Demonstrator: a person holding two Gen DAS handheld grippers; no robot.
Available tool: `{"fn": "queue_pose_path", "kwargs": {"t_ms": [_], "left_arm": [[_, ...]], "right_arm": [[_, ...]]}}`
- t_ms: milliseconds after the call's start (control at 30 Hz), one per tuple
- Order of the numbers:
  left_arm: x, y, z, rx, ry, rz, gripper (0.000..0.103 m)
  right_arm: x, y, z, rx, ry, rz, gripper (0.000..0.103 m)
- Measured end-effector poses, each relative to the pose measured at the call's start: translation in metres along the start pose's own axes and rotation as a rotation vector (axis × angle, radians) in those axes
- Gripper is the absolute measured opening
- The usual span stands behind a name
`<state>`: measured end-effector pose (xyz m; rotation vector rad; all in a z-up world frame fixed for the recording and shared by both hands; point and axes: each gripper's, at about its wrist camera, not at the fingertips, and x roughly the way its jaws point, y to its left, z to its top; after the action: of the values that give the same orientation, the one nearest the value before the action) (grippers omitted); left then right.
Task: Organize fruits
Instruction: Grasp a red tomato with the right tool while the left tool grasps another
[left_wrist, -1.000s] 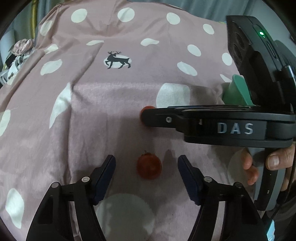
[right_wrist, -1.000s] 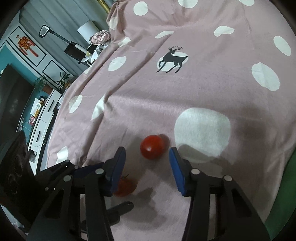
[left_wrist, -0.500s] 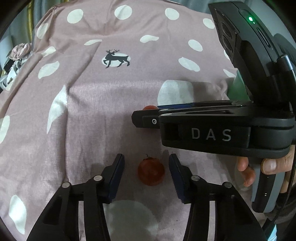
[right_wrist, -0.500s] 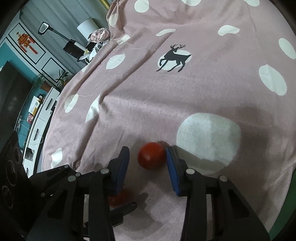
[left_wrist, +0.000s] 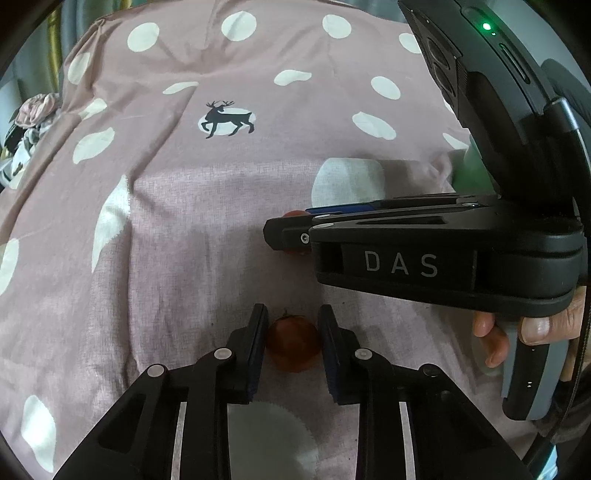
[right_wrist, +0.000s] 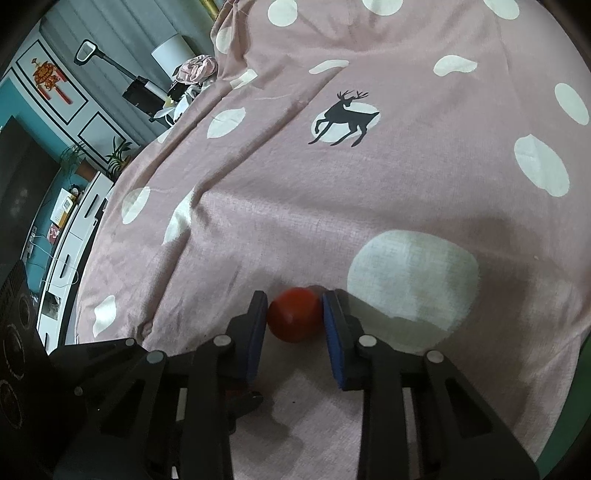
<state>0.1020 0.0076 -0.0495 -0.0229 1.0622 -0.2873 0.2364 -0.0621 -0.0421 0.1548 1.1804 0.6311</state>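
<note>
Left wrist view: the left gripper points down at a pink spotted bedspread. Its jaws have just been closing and now sit tight against both sides of a small dull-red tomato with a short stem stub at its top. The tomato lies on the cloth at 6 o'clock in the view, just above a pale dot. Both blue pads touch the fruit. At 3 o'clock the right gripper reaches in sideways, its black body marked "DAS". A sliver of a second tomato shows at its tip, mostly hidden by the near finger. A hand grips the handle at 4 o'clock. A black deer print sits at 11 o'clock.

Right wrist view: the right gripper also tilts down at the bedspread. Its jaws have just been closing and are pressed on the brighter red tomato, which rests on the cloth at 6 o'clock, beside a large pale dot. The left gripper's black frame fills 8 o'clock; its own fruit is hidden. The deer print is at 12 o'clock. White cabinets and a teal wall stand at 9 o'clock.
</note>
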Motion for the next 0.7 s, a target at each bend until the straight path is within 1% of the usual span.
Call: {"fn": "queue_pose_path", "kwargs": {"t_ms": [433,700], "left_arm": [[-0.006,0.007,-0.002,-0.024,-0.016,-0.027,0.028],[-0.009,0.012,-0.005,-0.033,-0.019,-0.013,0.028]], "right_arm": [[-0.001,-0.003,-0.001,0.014,-0.005,0.019,0.030],[-0.003,-0.005,-0.004,0.034,-0.010,0.031,0.030]]}}
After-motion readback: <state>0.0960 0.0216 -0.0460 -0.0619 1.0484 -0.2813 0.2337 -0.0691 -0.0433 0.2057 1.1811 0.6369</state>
